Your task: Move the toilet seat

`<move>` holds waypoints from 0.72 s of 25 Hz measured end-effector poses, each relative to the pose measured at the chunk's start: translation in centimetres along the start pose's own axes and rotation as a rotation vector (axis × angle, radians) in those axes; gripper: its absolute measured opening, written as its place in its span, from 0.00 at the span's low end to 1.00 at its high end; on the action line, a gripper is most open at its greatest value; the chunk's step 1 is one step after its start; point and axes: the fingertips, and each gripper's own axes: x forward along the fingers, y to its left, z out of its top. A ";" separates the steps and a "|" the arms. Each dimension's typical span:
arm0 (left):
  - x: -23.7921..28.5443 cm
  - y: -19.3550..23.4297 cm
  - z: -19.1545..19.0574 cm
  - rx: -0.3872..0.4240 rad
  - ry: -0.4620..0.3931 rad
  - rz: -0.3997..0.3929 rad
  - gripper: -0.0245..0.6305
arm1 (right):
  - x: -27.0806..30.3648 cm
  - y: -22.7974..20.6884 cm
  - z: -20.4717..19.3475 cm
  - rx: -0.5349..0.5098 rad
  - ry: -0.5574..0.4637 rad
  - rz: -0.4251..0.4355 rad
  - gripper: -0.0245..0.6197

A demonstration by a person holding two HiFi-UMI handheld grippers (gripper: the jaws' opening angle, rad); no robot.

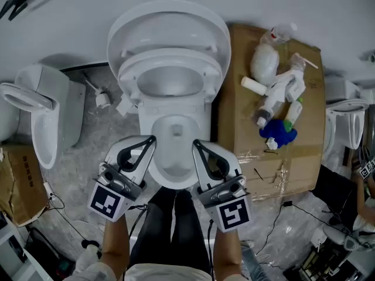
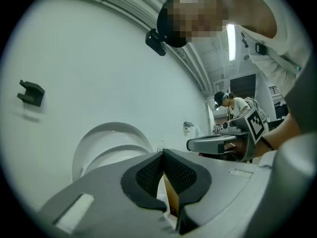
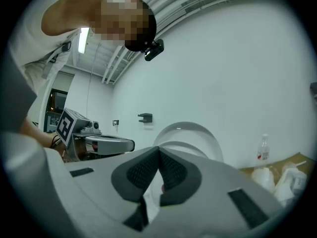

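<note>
A white toilet (image 1: 174, 134) stands in front of me against the wall. Its seat ring (image 1: 170, 75) and lid (image 1: 168, 29) are both raised and lean back. My left gripper (image 1: 153, 138) is shut and empty, its tip beside the bowl's left rim. Opposite it, my right gripper (image 1: 195, 141) is also shut with nothing in it, near the bowl's right rim. In the left gripper view the raised lid (image 2: 109, 142) shows beyond the closed jaws (image 2: 162, 153). The right gripper view shows the lid (image 3: 188, 139) behind its closed jaws (image 3: 158, 148).
A cardboard box (image 1: 265, 157) stands right of the toilet with bottles (image 1: 275, 95) and a blue cloth (image 1: 278, 133) on top. Another white toilet (image 1: 44, 113) is at the left, a third (image 1: 348, 124) at the far right. Cables lie on the floor by my legs.
</note>
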 end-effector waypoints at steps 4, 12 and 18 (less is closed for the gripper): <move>-0.7 -1.0 -1.7 -0.020 0.022 0.000 0.02 | -0.8 0.9 -1.2 0.012 0.010 0.005 0.04; -1.9 -1.7 -2.2 -0.016 0.021 0.010 0.02 | -1.7 2.2 -2.0 0.015 0.024 0.005 0.04; -2.6 -2.3 -1.6 -0.016 0.013 0.009 0.02 | -2.2 2.8 -1.3 0.004 0.024 0.002 0.04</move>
